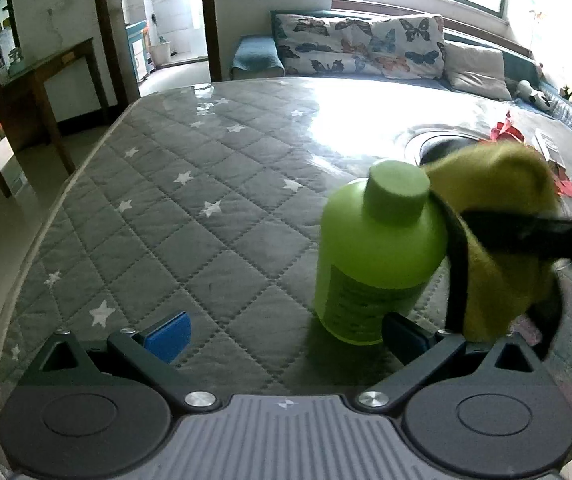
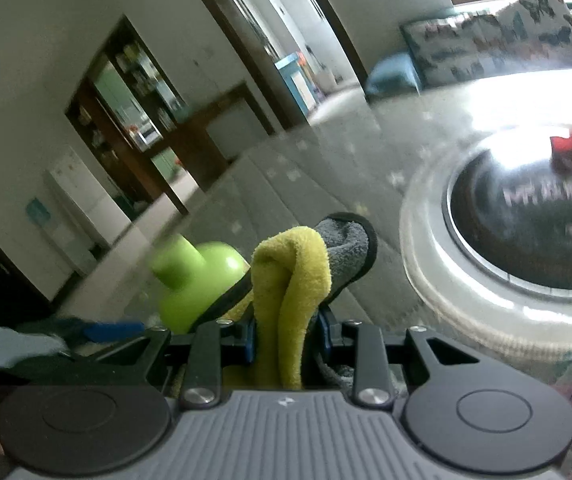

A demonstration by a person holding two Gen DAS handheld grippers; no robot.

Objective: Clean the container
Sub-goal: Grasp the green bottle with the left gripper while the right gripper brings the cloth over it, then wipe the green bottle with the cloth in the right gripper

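The bottle (image 1: 377,256) is stood upright on the quilted table cover (image 1: 190,216), just before the left gripper (image 1: 286,338). The cloth (image 1: 501,240) is pressed against its right side (seemingly touching). Behind both, a round hob (image 2: 525,216) is set into the table.

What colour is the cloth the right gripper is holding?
Yellow-green with grey backing and black edging; the cloth shows best in the right wrist view.

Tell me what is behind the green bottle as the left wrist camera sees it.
Behind the green bottle, the yellow-green cloth with black edging presses against its right side. Beyond lies a round dark recess in the star-quilted cover. Bottle and cloth hide part of the recess.
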